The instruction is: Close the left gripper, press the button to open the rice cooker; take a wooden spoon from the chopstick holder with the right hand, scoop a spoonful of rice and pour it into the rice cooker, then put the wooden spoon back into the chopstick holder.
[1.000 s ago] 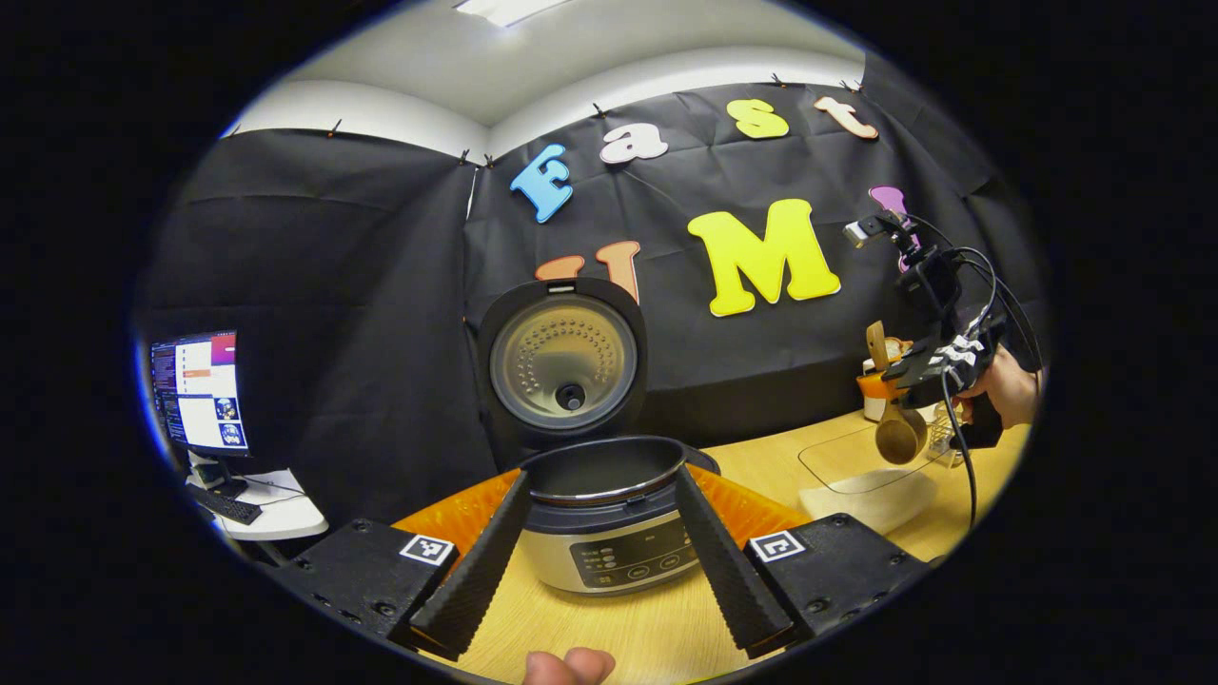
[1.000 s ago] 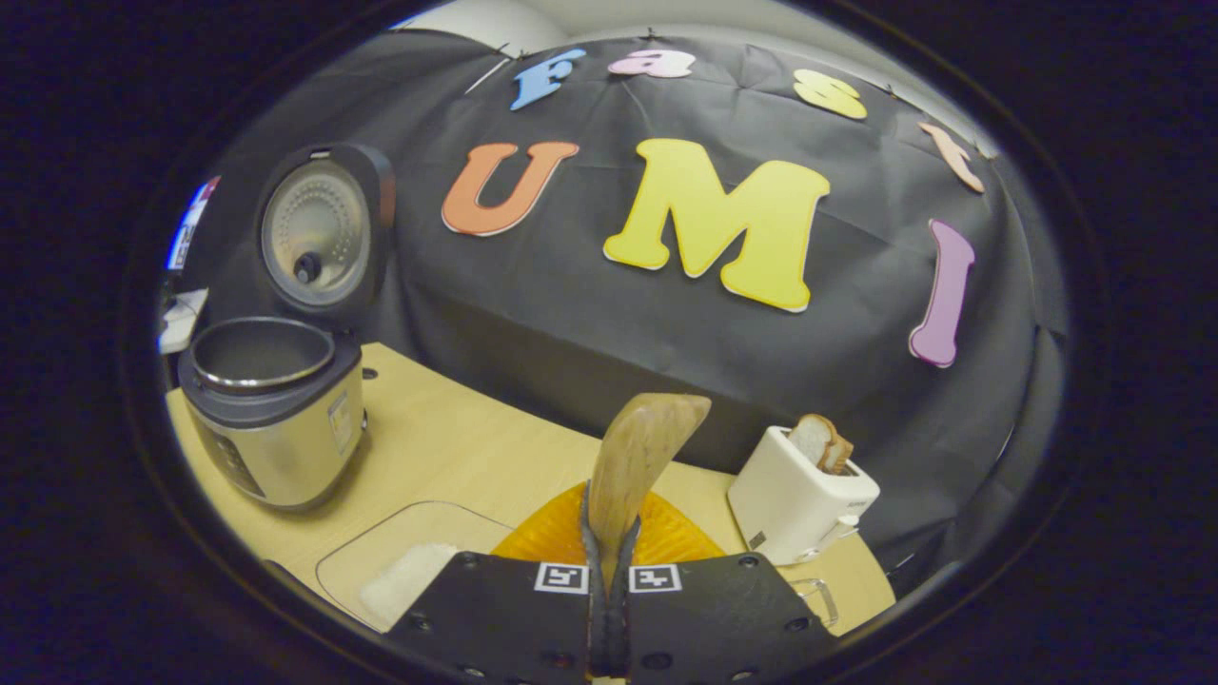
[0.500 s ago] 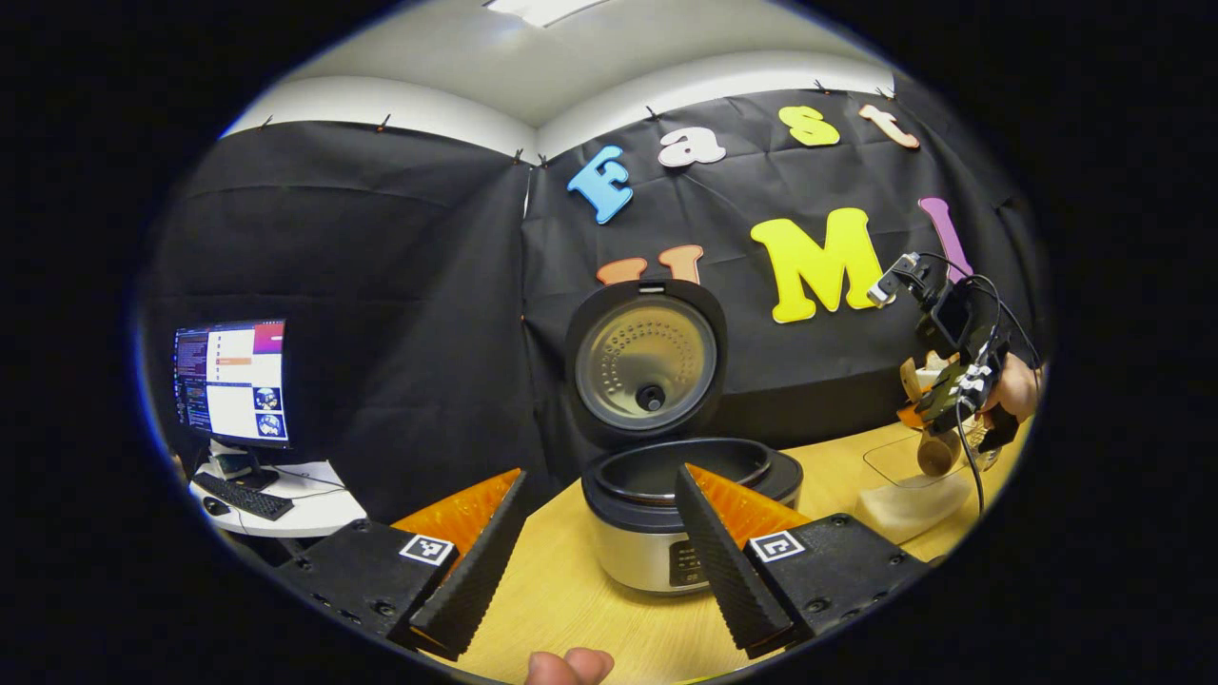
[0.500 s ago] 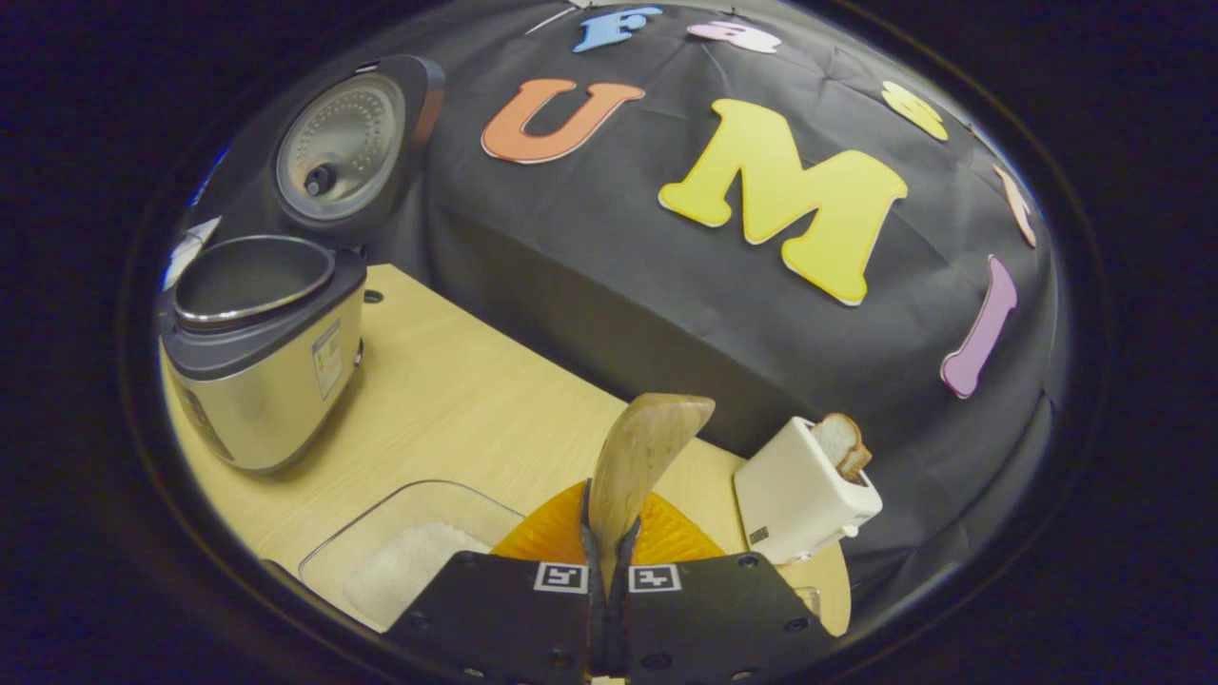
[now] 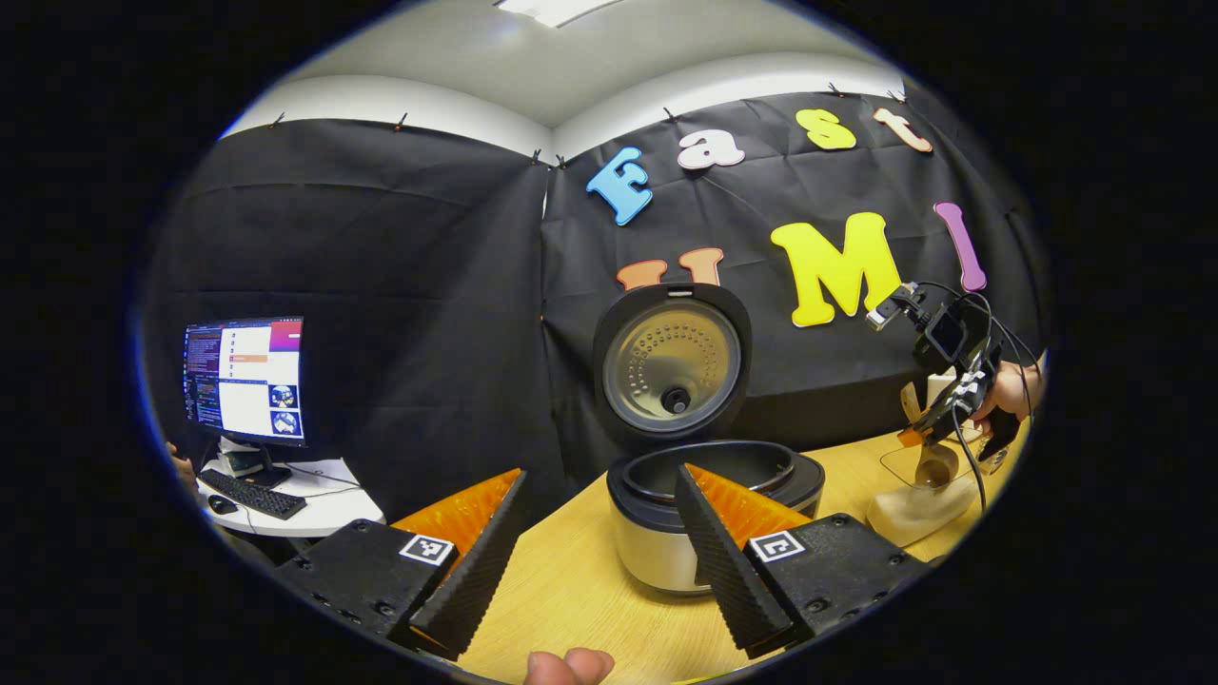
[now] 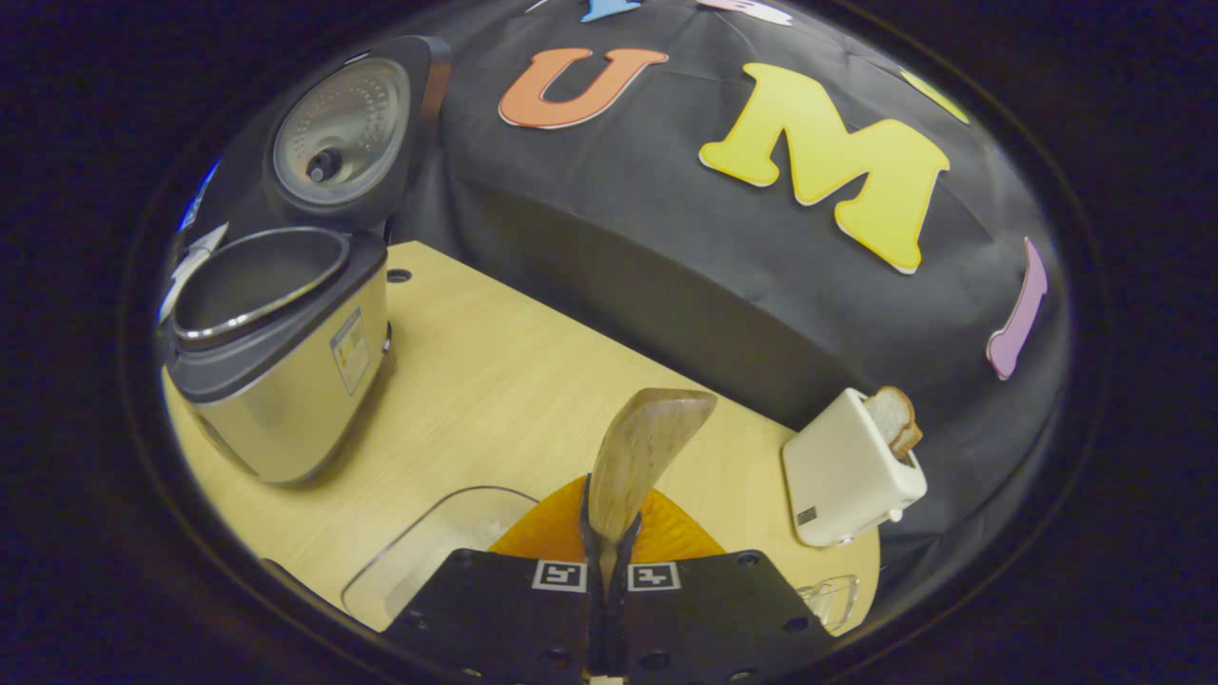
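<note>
Right gripper [image 6: 606, 571] was clamped on the wooden spoon [image 6: 639, 455] handle, which stuck up between its fingers in the right gripper view. Just beneath sat the clear rice container [image 6: 433, 552]. In the left gripper view the spoon bowl hung low at that container's rim [image 5: 904, 466], so the scooping step looked in hand; rice on the spoon couldn't be made out. Left gripper [image 5: 599, 561] was released, fingers spread, idle near the table edge. Farther off, the rice cooker [image 6: 276, 371] stood with its lid [image 6: 347, 128] up and the inner pot exposed. White toaster [image 6: 852, 471] stood near the back. Next move likely needs a level carry across to the pot, then a tip.
</note>
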Demonstrator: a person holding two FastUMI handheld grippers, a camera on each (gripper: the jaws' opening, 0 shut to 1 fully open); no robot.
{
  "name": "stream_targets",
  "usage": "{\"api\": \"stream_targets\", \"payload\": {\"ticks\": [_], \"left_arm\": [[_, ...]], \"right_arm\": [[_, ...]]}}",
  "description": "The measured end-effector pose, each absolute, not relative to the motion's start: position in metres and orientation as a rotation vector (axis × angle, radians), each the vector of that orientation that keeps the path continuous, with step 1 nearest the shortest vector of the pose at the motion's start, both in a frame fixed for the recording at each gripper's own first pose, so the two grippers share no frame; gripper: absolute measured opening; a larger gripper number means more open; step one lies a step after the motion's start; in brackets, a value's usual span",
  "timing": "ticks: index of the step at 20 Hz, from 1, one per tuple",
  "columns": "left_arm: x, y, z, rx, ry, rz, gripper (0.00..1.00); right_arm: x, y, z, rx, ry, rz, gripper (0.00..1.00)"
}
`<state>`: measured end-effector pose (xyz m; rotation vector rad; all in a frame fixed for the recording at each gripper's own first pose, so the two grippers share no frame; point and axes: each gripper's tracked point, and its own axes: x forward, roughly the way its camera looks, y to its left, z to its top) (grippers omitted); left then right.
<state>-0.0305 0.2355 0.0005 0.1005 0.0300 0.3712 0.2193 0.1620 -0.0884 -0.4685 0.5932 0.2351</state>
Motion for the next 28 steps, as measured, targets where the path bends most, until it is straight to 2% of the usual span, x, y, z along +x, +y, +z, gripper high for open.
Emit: {"api": "stream_targets", "payload": {"ticks": [5,10,12,17,23,28], "left_arm": [[-0.038,0.249,0.003,0.104,0.027,0.400,0.96],[-0.046,0.259,0.010,0.089,0.007,0.409,0.97],[-0.047,0.263,0.009,0.083,0.009,0.416,0.97],[-0.049,0.268,0.009,0.090,0.016,0.433,0.97],[-0.049,0.262,0.013,0.092,0.005,0.422,0.97],[-0.048,0.257,0.015,0.097,0.006,0.419,0.97]], "right_arm": [[0.209,0.196,-0.091,-0.400,0.628,0.268,0.01],[0.195,0.224,-0.098,-0.232,0.710,0.340,0.03],[0.193,0.228,-0.099,-0.114,0.735,0.350,0.01],[0.191,0.216,-0.096,0.135,0.778,0.353,0.01],[0.190,0.182,-0.101,0.596,0.857,0.326,0.01],[0.192,0.164,-0.092,0.791,0.820,0.349,0.01]]}}
